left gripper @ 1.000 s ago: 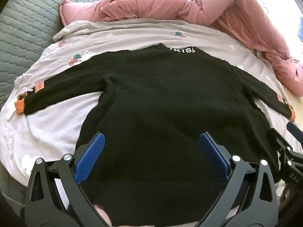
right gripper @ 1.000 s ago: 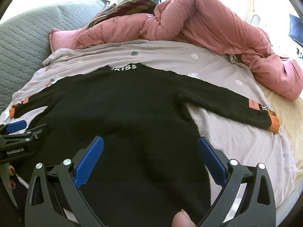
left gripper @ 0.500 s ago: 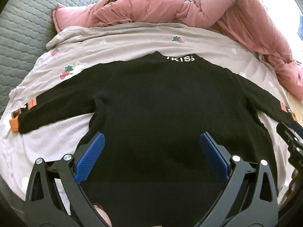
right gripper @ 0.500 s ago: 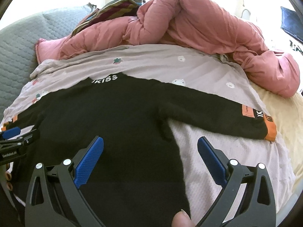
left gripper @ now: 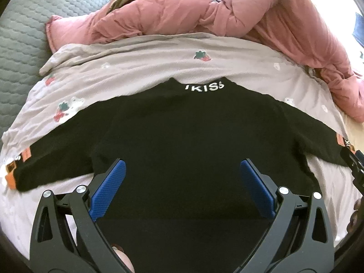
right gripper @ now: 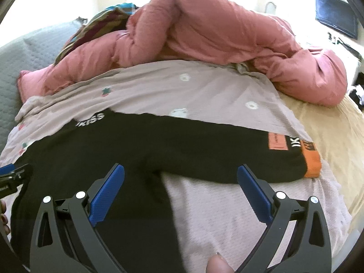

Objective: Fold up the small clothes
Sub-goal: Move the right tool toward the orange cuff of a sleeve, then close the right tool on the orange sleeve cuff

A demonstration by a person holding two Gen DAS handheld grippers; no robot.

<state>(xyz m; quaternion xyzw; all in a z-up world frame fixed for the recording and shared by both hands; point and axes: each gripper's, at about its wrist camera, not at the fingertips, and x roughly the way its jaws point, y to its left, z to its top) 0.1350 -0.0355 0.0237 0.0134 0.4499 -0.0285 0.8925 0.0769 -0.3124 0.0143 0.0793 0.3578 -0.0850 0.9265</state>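
Fingers point(left gripper: 107, 193) of the left gripper point(left gripper: 180, 188) are spread wide, nothing held; the black sweater point(left gripper: 182, 141) body is seen between and beneath both blue pads, contact cannot be told. Fingers point(right gripper: 105, 193) of the right gripper point(right gripper: 180, 192) are likewise spread wide and empty: its left pad is over the sweater's side edge, its right pad over the bare mauve sheet point(right gripper: 216, 95) just below the sweater's right sleeve point(right gripper: 227, 154).

Sweater is laid flat on the sheet, collar with white "IKISS" lettering point(left gripper: 203, 87) at the far side, both sleeves stretched outward. Orange cuff point(right gripper: 312, 161) of the right sleeve is near the sheet edge; the left sleeve's orange cuff point(left gripper: 11, 177) is seen at the left rim of the left wrist view. Beyond the collar a pink duvet point(left gripper: 204, 16) is bunched up; a grey quilted cover point(left gripper: 20, 36) is left of the sweater.

Versus 1.0 s ago: both grippers have been drawn apart sideways. The right view was centred on the sweater body, now on its side edge and sleeve. In the left view the collar has been brought closer to centre. Finger opening is unchanged.
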